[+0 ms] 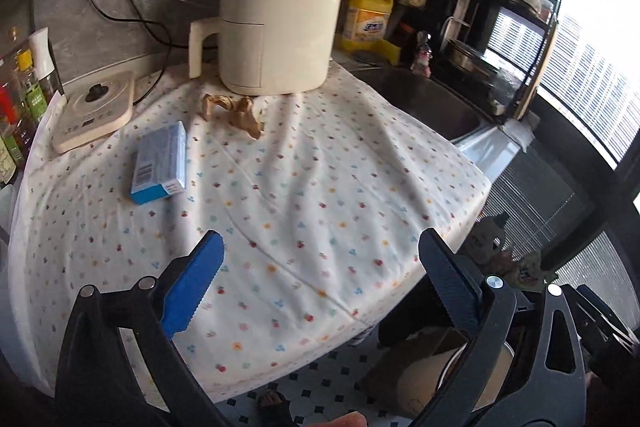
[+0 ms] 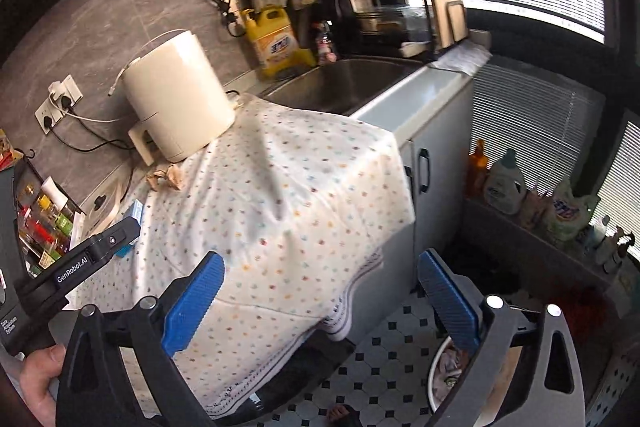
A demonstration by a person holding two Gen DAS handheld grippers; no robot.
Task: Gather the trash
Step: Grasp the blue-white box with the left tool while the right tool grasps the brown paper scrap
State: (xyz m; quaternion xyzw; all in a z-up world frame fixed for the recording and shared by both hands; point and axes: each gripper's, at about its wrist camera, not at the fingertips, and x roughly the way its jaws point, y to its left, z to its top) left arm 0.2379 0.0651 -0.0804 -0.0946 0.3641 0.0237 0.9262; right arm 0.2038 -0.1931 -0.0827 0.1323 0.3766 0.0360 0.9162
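We see the left claw point(image 1: 320, 267) at the bottom of its frame, its blue pads spread wide with nothing between them, hanging over the near edge of the worktop point(image 1: 496, 143), which is covered by a white cloth point(image 1: 320, 187) dotted with small coloured flowers. The task's thing, a crumpled brown paper scrap point(image 1: 234, 113), lies on the cloth in the upper middle of the frame, just in front of the cream air fryer point(image 1: 276, 23). A blue box point(image 1: 160, 163) lies flat on the cloth to the lower left of the scrap, apart from it, and a cream scale-like appliance point(image 1: 94, 113) sits at the left edge. A yellow detergent bottle point(image 1: 368, 19) stands right of the fryer, beside the sink point(image 1: 432, 99). In the right wrist view, the right claw point(image 2: 320, 283) is likewise wide open and empty, low in the frame over the hanging cloth edge and the tiled floor point(image 2: 380, 355); there the scrap shows small at middle left, below the fryer.
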